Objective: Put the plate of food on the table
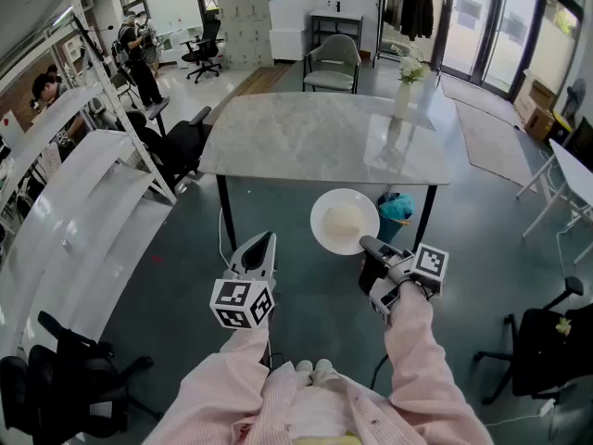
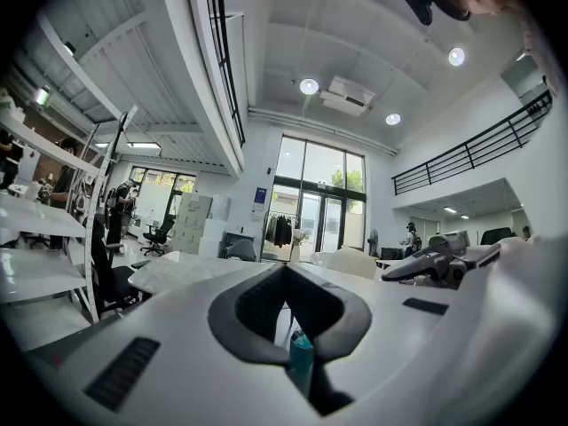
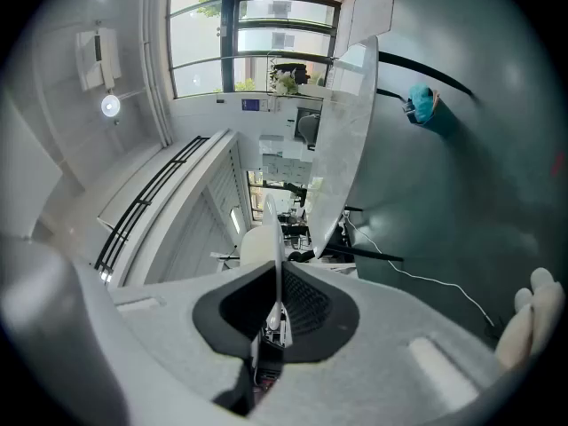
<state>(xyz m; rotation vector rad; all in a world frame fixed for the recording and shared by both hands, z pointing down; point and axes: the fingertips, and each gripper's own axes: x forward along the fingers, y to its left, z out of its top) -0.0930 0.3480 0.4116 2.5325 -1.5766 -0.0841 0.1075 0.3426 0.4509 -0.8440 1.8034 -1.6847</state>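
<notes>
A white plate [image 1: 321, 234] carrying a pale mound of food [image 1: 342, 220] hangs over the floor just short of the marble table's [image 1: 315, 137] near edge. My right gripper [image 1: 369, 246] is shut on the plate's near right rim. In the right gripper view the plate [image 3: 277, 238] shows edge-on between the pads, with the table [image 3: 342, 140] ahead. My left gripper [image 1: 260, 242] is held beside it to the left, jaws together and holding nothing. The left gripper view [image 2: 286, 269] looks level at the table [image 2: 191, 269], with the plate [image 2: 351, 260] to the right.
A vase of white flowers [image 1: 404, 86] stands at the table's far right. A teal bin [image 1: 397, 209] sits under the table. A black office chair [image 1: 176, 142] and white shelving [image 1: 83, 184] stand at the left, another black chair [image 1: 547, 332] at the right.
</notes>
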